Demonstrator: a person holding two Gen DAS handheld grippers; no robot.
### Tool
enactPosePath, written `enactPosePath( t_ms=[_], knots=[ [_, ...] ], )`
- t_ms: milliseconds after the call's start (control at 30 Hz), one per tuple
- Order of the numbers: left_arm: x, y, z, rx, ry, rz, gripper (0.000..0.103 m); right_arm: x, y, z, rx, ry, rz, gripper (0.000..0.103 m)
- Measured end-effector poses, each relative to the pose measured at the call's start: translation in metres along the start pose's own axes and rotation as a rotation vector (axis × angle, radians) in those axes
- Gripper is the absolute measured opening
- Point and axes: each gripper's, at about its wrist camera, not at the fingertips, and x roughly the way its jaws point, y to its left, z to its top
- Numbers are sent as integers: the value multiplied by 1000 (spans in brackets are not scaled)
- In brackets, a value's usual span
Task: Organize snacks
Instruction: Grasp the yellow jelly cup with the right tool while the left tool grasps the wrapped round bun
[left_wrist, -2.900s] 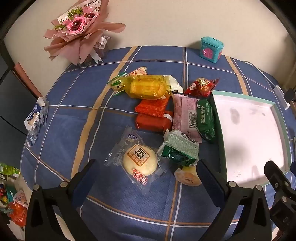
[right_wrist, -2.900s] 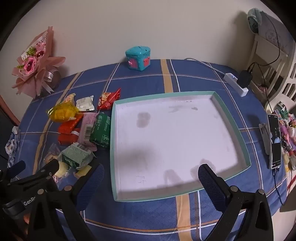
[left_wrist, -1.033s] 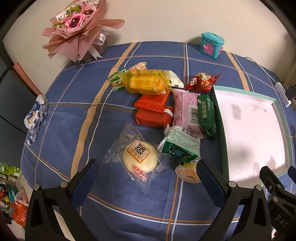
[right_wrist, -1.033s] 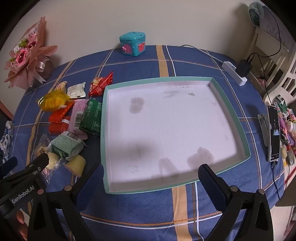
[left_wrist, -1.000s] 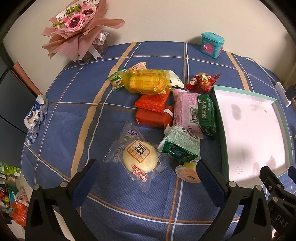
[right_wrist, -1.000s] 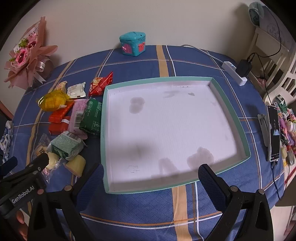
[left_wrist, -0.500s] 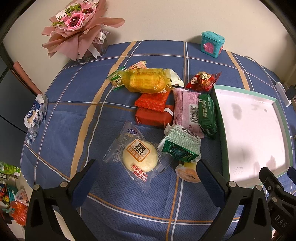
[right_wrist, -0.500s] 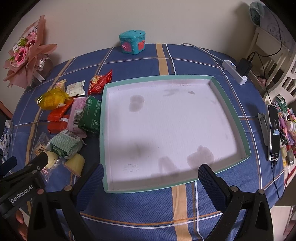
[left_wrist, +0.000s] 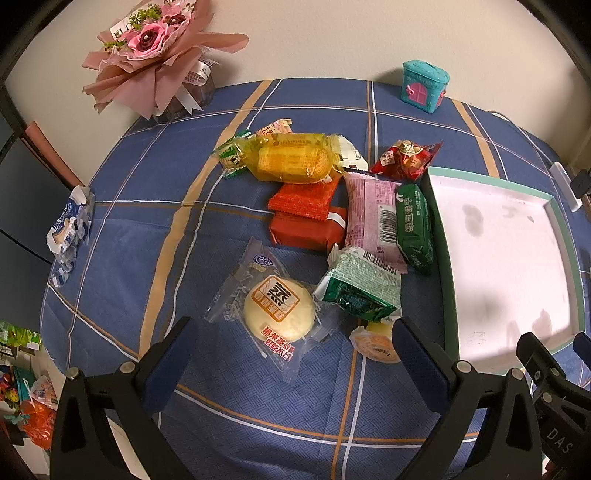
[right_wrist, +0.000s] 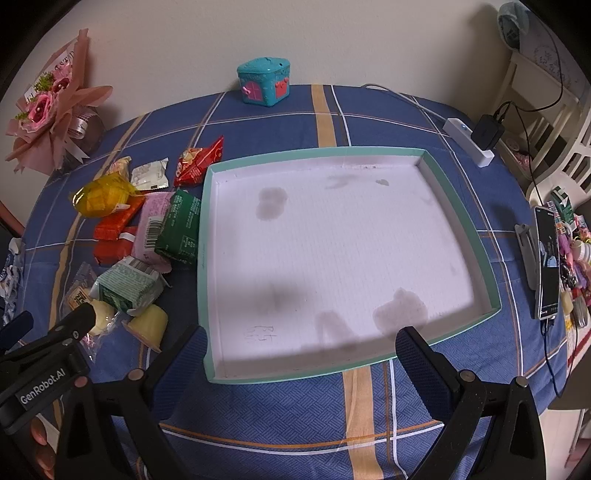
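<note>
From the left wrist view, the left gripper (left_wrist: 291, 360) is spread wide with nothing between its blue-padded fingers, held above a round cream bun in crinkly clear plastic (left_wrist: 279, 308). The snacks lie on a blue woven tablecloth with tan and white stripes (left_wrist: 122, 229): two flat red foil packets (left_wrist: 304, 218) stacked, one glossy yellow cellophane pack (left_wrist: 291, 158), one pink wrapper with a barcode (left_wrist: 375, 218), one dark green pillow pack (left_wrist: 413, 227), one green-and-silver pouch (left_wrist: 360, 282), one small round jelly cup (left_wrist: 375, 345) and one red crimped bag (left_wrist: 404, 160).

From the right wrist view, the right gripper (right_wrist: 301, 362) also gapes, holding nothing, over the near rim of one shallow square tray, mint-edged with a stained white floor (right_wrist: 458, 206). All the snacks sit left of the tray, the dark green pack touching its wall. One teal plastic house-shaped box (right_wrist: 264, 81) stands by the wall.
</note>
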Motion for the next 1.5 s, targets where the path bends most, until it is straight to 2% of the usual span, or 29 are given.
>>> enactPosePath(
  t_ms=[300,567,800,1100,1200,1433,1500],
  knots=[
    [1,3,2,-13,9,-7,103,0,2,2,-1,4,10,103],
    [8,45,9,-165,-5,33,103,-1,35,7,-49,-17,94,103],
    [26,69,11,-233,66,8,103,9,76,4,-125,29,171,103],
    [54,70,11,-278,173,-85,103,33,112,-2,-201,95,223,87],
    [60,67,13,-279,188,-93,103,42,122,-1,-221,110,225,86],
    [79,65,19,-295,221,-113,102,64,149,-5,-240,155,230,74],
    [82,66,18,-298,229,-115,101,71,154,-8,-241,166,221,74]
  ],
)
